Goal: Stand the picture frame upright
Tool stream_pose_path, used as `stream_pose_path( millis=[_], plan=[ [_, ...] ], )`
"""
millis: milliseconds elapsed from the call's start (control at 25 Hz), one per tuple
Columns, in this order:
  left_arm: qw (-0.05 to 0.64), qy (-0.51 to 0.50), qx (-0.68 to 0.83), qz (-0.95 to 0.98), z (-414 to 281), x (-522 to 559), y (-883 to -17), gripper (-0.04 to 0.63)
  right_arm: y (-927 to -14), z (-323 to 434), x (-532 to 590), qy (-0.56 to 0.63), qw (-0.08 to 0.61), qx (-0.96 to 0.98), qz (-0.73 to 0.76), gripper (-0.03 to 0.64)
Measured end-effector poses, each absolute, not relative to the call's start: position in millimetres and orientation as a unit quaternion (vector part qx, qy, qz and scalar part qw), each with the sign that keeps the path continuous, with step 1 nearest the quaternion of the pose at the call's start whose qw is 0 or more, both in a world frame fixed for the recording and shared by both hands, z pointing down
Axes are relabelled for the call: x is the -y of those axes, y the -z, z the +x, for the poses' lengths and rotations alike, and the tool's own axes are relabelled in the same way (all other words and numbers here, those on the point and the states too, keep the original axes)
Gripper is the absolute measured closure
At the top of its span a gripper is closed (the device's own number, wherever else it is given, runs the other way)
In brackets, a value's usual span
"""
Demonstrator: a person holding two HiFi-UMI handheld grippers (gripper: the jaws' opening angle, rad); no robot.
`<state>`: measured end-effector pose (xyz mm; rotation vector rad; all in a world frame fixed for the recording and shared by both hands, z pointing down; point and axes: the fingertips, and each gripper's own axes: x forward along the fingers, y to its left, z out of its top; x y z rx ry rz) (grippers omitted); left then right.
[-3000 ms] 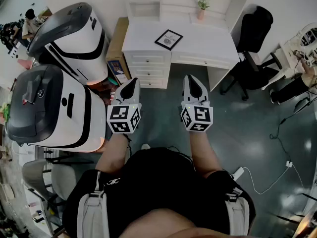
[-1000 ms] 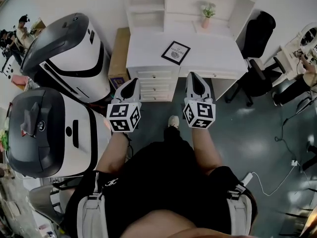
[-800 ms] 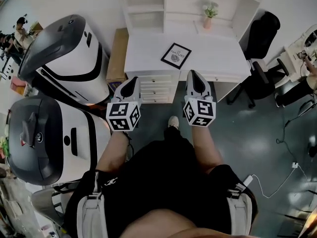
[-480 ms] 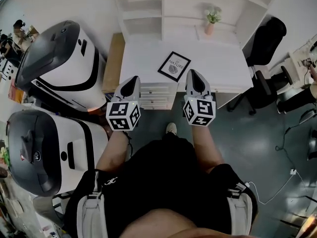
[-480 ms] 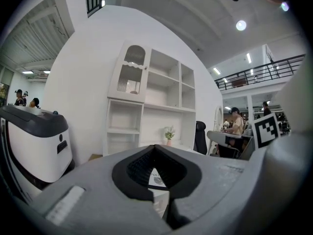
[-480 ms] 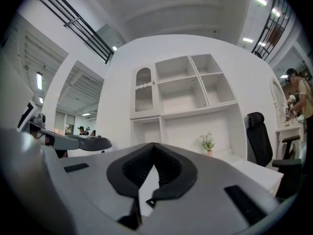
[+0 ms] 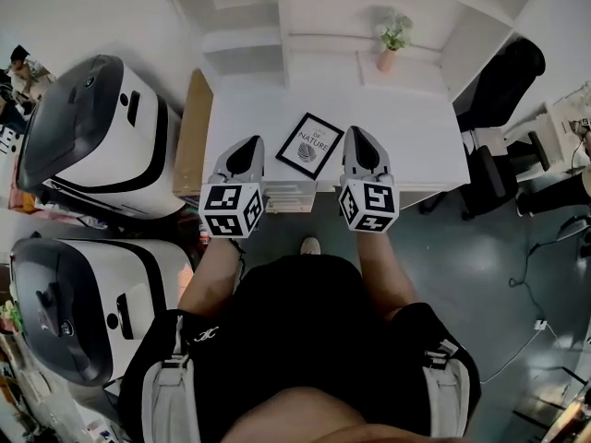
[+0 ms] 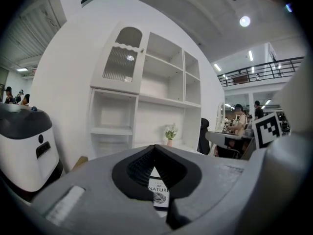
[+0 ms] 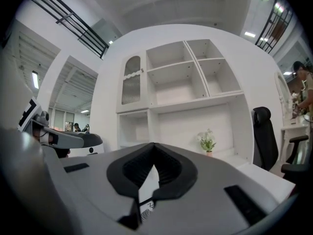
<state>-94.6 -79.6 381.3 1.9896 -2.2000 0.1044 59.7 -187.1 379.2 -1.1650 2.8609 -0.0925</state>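
Observation:
A black picture frame [image 7: 309, 146] with a white print lies flat on the white desk [image 7: 406, 127], between my two grippers. My left gripper [image 7: 243, 149] is shut and empty at the desk's front edge, left of the frame. My right gripper [image 7: 359, 142] is shut and empty just right of the frame. Through the left gripper's closed jaws the picture frame [image 8: 159, 196] shows ahead. In the right gripper view a corner of the picture frame [image 9: 145, 207] peeks through the gap.
A small potted plant [image 7: 391, 37] stands at the desk's back below white shelves [image 7: 240, 12]. Two large white and grey machines [image 7: 88, 137] stand to the left. A black office chair [image 7: 503, 81] is at the right, with a cardboard box [image 7: 190, 132] beside the desk.
The person has walked up to the desk. Both grippers, formerly over the floor in front of the drawers, now reach over the desk edge on either side of the frame.

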Motion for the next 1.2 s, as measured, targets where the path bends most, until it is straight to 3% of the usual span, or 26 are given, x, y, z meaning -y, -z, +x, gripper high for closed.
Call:
stream_pose_path(
  millis=[1200],
  plan=[
    [0.087, -0.077, 0.644, 0.756, -195, 232, -397, 0.581, -415, 15, 297, 0.065, -0.005, -0.852, -0.519, 0.617]
  ],
)
